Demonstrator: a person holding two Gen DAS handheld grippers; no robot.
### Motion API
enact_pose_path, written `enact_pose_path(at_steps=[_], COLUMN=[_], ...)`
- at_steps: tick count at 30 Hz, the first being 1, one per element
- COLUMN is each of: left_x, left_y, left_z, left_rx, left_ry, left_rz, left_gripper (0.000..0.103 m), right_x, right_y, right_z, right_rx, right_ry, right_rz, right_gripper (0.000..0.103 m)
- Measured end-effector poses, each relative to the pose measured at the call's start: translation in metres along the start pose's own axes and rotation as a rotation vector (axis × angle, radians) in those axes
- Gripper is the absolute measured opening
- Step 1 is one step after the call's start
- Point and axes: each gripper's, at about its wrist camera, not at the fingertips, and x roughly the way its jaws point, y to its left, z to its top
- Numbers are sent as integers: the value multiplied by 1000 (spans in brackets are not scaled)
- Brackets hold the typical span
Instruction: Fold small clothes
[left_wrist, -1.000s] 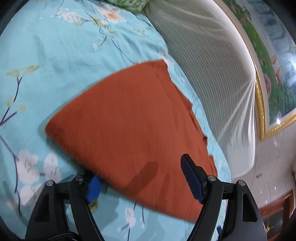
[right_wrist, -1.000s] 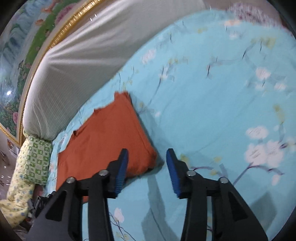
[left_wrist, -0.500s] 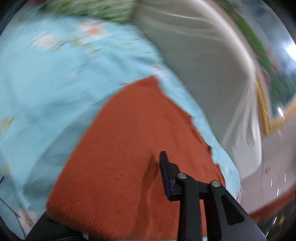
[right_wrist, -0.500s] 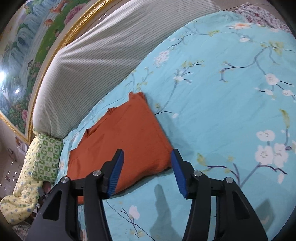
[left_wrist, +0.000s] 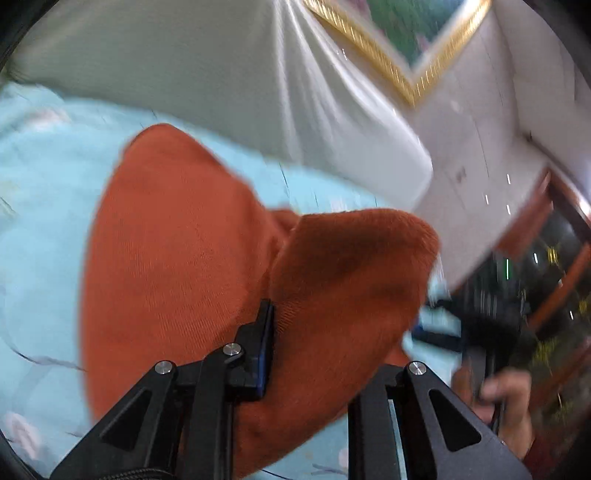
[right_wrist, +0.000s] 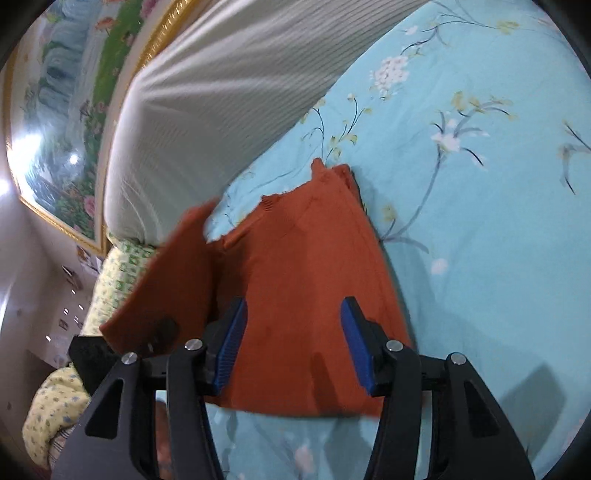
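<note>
The orange sweater (right_wrist: 306, 295) lies on the blue flowered bedsheet (right_wrist: 480, 184), just beside the white headboard cushion (right_wrist: 207, 110). The left gripper (left_wrist: 325, 332) is clamped on one edge of the knit and lifts that flap clear of the bed (the far finger is buried under cloth). The right gripper (right_wrist: 291, 343) hovers over the near hem, jaws spread, gripping nothing. Soft, light, floppy stuff, this: it will likely sag wherever it isn't held, so pinching the hem corners looks the best bet.
</note>
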Motion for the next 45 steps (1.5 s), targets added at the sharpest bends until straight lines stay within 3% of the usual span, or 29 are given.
enact_pose_path(at_steps=[3, 9, 15, 16, 17, 18, 20, 24, 30, 33, 36, 37, 41, 43, 45], left_x=[16, 8, 5, 7, 7, 9, 7, 22, 80, 93, 84, 81, 61, 43, 26], left_y=[0, 4, -1, -2, -3, -7, -16, -53, -72, -74, -76, -77, -76, -75, -71], left_z=[-12, -9, -11, -11, -11, -8, -3, 14, 6, -2, -9, -10, -15, -20, -25], left_rx=[16, -16, 16, 23, 27, 27, 31, 81, 80, 91, 102, 105, 87, 74, 57], left_ry=[32, 21, 24, 26, 29, 27, 5, -15, 82, 103, 117, 123, 127, 122, 119], left_rz=[29, -5, 11, 16, 24, 22, 0, -74, -91, -72, -76, -79, -76, -81, -82], left_gripper=[17, 17, 17, 17, 17, 17, 17, 19, 24, 28, 37, 44, 58, 58, 59], right_x=[28, 93, 161, 168, 173, 173, 157, 102, 98, 105, 103, 98, 66, 45, 24], right_y=[8, 31, 59, 62, 65, 67, 70, 79, 34, 5, -6, -7, -2, 1, 6], right_z=[14, 37, 50, 50, 51, 54, 63, 86, 98, 94, 94, 95, 100, 101, 98], right_rx=[-25, -79, -167, -198, -218, -229, -229, -316, -307, -239, -203, -187, -203, -196, -168], right_ry=[74, 206, 342, 351, 352, 357, 317, 178, 192, 212, 208, 199, 116, 68, 31], right_rz=[43, 92, 61, 39, 24, 22, 66, 119, -61, -66, -33, -34, -96, -103, -45], right_gripper=[55, 59, 60, 56, 33, 21, 15, 14, 14, 14, 22, 25, 36, 38, 39])
